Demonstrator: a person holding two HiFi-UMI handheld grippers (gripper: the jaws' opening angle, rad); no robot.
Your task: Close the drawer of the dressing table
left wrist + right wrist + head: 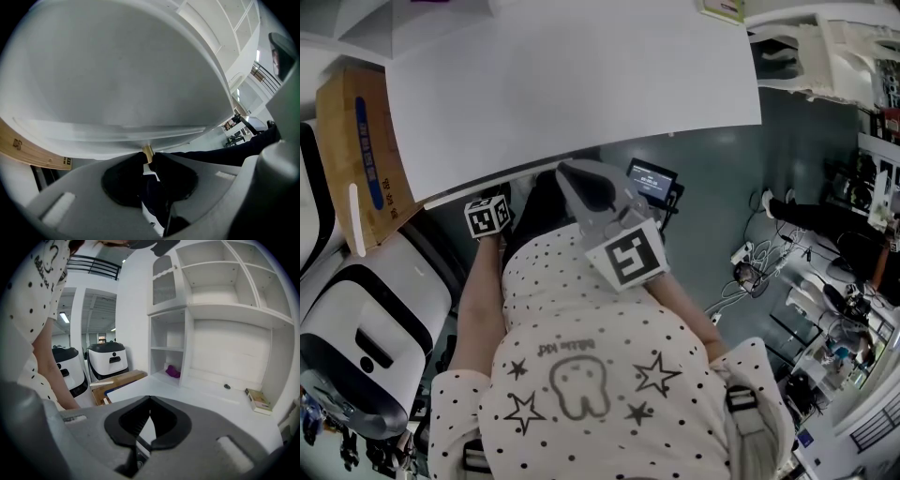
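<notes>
The dressing table's white top (572, 84) fills the upper head view. In the left gripper view a white drawer front (122, 93) looms overhead, with a small brass knob (147, 152) at its lower edge. My left gripper (149, 158) is shut on that knob, its dark pads (168, 176) closing in on the stem from both sides. From the head view only its marker cube (489, 217) shows, just under the table's front edge. My right gripper (567, 173) (150, 398) is held in front of the person's body, jaws together and empty, aimed over the tabletop (197, 401).
A cardboard box (356, 150) and a white wheeled machine (366, 328) stand at the left. A small screen device (652, 180) and cables (750, 267) lie on the floor to the right. The table's shelves hold a purple item (172, 371); a small box (257, 400) lies on the top.
</notes>
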